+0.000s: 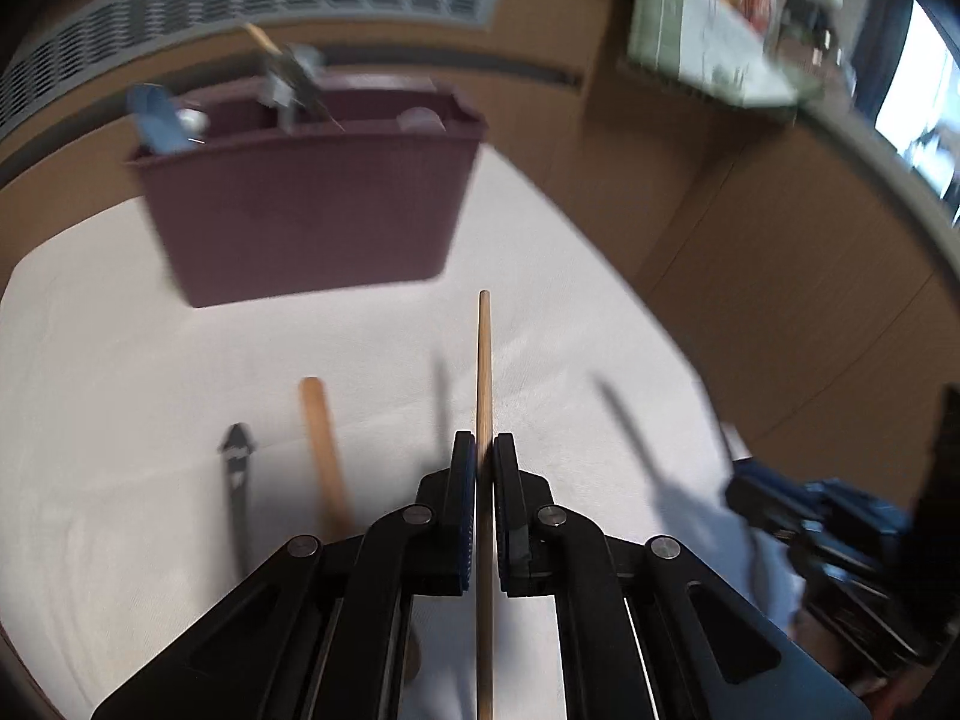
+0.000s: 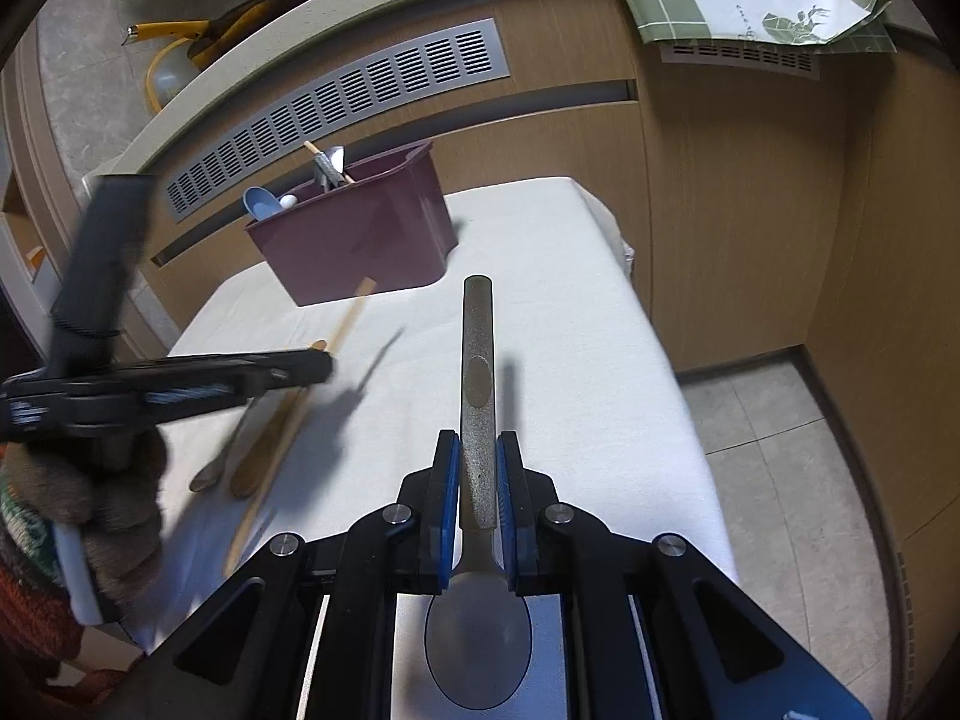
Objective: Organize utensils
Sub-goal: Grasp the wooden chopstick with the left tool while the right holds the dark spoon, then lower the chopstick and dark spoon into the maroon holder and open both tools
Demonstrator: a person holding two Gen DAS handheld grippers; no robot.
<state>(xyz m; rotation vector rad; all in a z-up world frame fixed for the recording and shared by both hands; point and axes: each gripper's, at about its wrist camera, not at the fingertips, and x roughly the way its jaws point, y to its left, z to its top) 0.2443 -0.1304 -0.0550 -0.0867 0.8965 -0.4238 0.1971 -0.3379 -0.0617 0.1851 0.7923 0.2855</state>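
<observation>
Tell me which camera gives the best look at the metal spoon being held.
The right wrist view. The metal spoon runs sharply down its centre, handle clamped in the right hand-held gripper, bowl near the lens. The left wrist view shows the right hand-held gripper only as a blur at its right edge, with no spoon discernible.

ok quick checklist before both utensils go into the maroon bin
1. Left hand-held gripper shut on chopstick: ok
2. Right hand-held gripper shut on metal spoon: ok
3. Maroon bin upright on the white cloth: ok
4. Free room inside bin: cannot tell, utensils already stand in it
5. Wooden spoon left on the cloth, to be picked up later: ok
</observation>
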